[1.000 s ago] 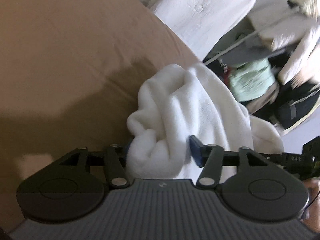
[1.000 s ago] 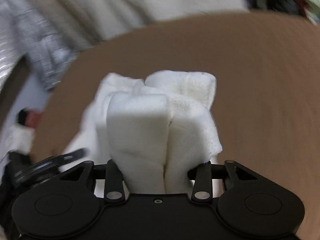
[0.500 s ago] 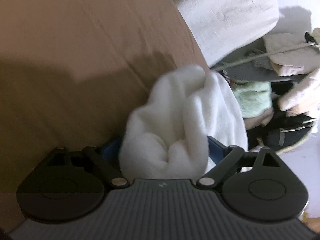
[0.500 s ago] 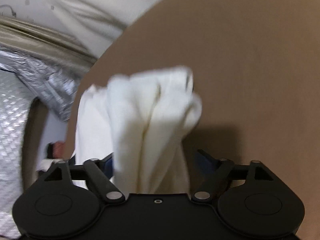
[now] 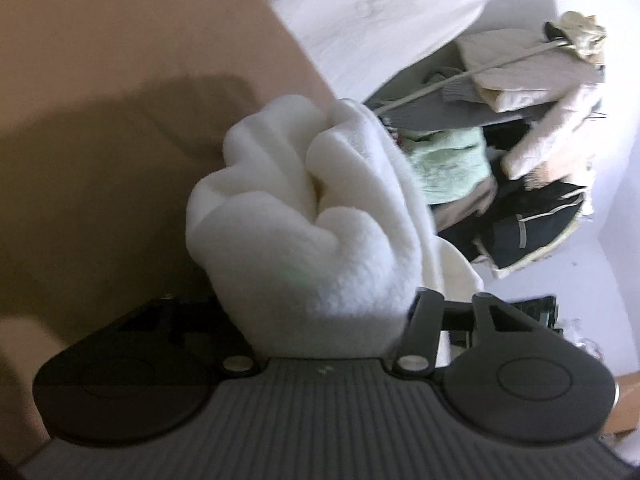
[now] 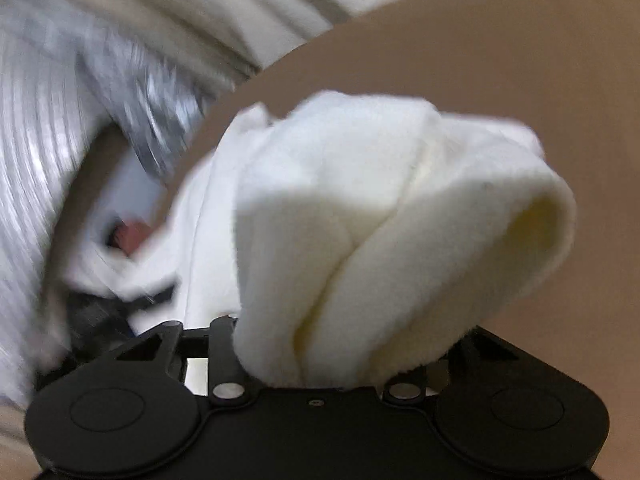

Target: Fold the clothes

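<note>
A white fleece garment [image 5: 304,216] is bunched in thick folds between the jaws of my left gripper [image 5: 316,320], which is shut on it above the brown bed sheet [image 5: 100,80]. The cloth hides the fingertips. In the right wrist view the same white garment [image 6: 380,220] bulges out of my right gripper [image 6: 344,356], which is shut on another bunch of it. Part of the garment trails off to the left [image 6: 200,220]. The left gripper [image 6: 96,312] shows blurred at the left edge.
A white pillow [image 5: 380,12] lies at the head of the bed. A rack piled with clothes [image 5: 500,152] stands beyond the bed's edge. A quilted silver cover [image 6: 60,120] and pale bedding [image 6: 200,8] lie beyond the sheet in the right wrist view.
Both grippers opened about half a second ago and have closed again on thicker bunches of the garment. Both views have swung, and the garment is lifted off the sheet.
</note>
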Motion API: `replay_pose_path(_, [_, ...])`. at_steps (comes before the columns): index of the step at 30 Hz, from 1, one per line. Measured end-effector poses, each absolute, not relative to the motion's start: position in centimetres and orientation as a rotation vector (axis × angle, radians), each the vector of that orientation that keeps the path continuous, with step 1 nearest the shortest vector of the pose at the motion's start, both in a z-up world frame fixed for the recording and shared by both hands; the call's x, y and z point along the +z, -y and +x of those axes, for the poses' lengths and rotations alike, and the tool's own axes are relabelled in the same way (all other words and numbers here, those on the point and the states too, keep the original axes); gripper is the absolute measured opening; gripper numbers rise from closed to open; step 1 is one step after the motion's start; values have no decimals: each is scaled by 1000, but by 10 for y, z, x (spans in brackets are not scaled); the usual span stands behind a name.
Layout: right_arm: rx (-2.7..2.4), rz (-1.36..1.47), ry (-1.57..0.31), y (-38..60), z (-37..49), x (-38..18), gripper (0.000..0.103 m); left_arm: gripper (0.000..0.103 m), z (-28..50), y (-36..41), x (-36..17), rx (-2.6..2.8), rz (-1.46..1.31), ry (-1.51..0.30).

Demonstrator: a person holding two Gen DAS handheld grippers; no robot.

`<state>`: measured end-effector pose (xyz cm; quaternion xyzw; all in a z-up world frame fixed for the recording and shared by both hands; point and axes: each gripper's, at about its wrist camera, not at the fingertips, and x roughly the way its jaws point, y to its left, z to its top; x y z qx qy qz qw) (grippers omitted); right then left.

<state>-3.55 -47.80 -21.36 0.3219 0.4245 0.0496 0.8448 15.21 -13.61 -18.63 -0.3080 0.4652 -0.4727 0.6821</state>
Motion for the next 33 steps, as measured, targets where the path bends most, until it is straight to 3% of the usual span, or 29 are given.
replay_pose_path(5, [176,364,-1005,441,44,-123,43,50,159,81,-141,-1015,-820,-791])
replay_pose_path(11, [451,-51,-921,330,197,8,44,51,166,-29,-93,-782,-1028,-480])
replay_pose_path(13, [522,-154,-903,282,257,23,47,54,167,-55,-99,-644,-1071,-470])
replay_pose_path(14, [547,-198,-894,259,285,25,55,55,167,-60,-107,-549,-1063,-504])
replay_pose_path(15, [558,-245,-879,237,313,25,71,58,168,-65,-115,-454,-1054,-538])
replay_pose_path(17, [446,-343,-792,202,358,6,81,61,171,-71,-133,-246,-993,-630])
replay_pose_path(21, [222,-214,-773,180,403,-47,71,66,191,-69,-158,-10,-789,-919])
replay_pose_path(27, [419,282,-885,200,313,-130,71,66,180,-91,-145,-8,-919,-886])
replay_pose_path(33, [520,482,-1045,219,224,-193,76,63,152,-104,-127,83,-958,-808])
